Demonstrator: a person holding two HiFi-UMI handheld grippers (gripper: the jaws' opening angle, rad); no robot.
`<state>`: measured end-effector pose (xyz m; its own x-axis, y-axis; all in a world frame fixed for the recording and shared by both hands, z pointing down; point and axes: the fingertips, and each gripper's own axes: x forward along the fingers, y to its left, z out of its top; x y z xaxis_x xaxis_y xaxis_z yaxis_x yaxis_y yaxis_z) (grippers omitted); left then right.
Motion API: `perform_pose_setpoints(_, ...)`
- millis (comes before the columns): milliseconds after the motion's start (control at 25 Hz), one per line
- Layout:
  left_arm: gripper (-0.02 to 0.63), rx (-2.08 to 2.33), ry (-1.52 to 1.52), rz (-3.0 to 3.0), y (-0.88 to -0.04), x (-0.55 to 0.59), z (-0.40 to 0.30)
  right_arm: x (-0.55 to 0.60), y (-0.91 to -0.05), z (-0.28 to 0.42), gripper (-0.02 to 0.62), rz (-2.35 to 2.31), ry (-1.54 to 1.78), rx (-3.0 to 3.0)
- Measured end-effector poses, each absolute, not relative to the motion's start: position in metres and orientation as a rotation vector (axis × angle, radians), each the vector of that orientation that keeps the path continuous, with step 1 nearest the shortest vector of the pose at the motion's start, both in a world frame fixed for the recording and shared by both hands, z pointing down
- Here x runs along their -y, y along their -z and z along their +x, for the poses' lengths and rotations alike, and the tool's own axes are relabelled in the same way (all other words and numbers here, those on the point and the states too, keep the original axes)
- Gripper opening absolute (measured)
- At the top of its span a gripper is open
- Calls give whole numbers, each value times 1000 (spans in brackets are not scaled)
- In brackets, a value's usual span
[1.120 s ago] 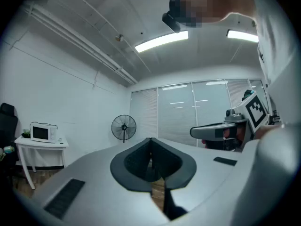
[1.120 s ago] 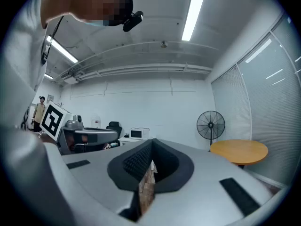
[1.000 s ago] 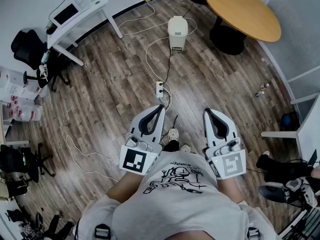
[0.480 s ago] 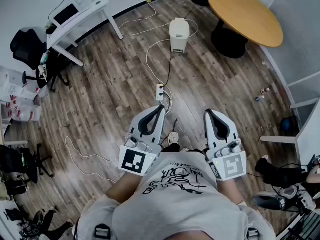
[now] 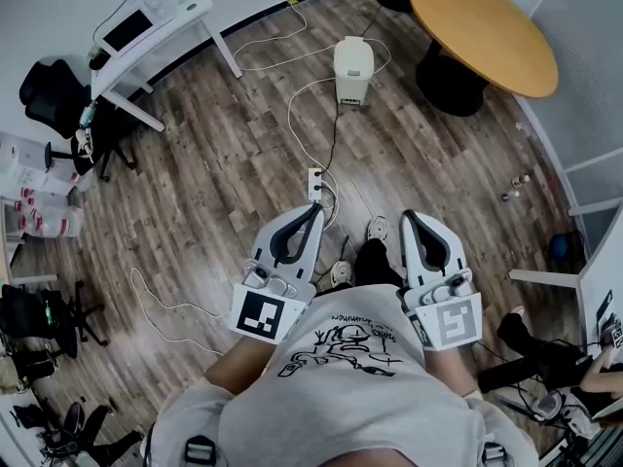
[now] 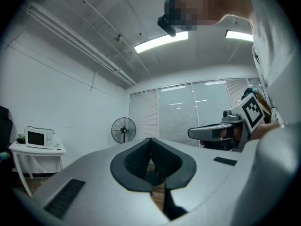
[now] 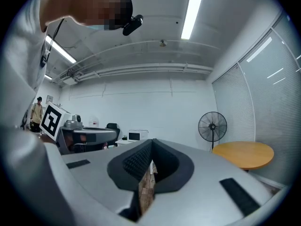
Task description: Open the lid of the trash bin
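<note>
- Approach – the person has stepped forward: a shoe [image 5: 376,228] now shows ahead of the body, and the power strip [image 5: 314,182] lies nearer than before.
- Left hand-held gripper [image 5: 313,208] and right hand-held gripper [image 5: 408,214]: jaws together, both empty.
- Trash bin [image 5: 352,69]: lid down, on the floor [image 5: 224,163] well ahead — out of reach, so more walking is likely needed.

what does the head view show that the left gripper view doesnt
Only the head view: the white trash bin with its lid down, the power strip on the floor, the round table. Only the left gripper view: a standing fan and ceiling lights. Both: the left gripper, the right gripper and the white desk.
</note>
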<state>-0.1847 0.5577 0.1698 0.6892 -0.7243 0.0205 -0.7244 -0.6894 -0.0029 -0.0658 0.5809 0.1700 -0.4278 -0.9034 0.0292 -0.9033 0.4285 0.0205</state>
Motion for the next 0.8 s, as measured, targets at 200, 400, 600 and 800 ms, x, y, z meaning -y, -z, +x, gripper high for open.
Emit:
perform_pose_setpoints(200,15,1239,-29,2882,-170,-542,-185,-560,-171,-67,5,1649,-1,2629)
perform_pose_setpoints(400,15,1251,-34,2878,-170,-517,-176,-534,-172,-55,6,1656,-1,2632)
perform_pose_setpoints(600,15,1257,-40,2886,-170,-487,-156,-506,-175,-33,5,1672,1,2625)
perform_pose_setpoints(800,15,1272,-24,2871,-167,-455,-137,-473,-172,-7,6,1699,2,2613)
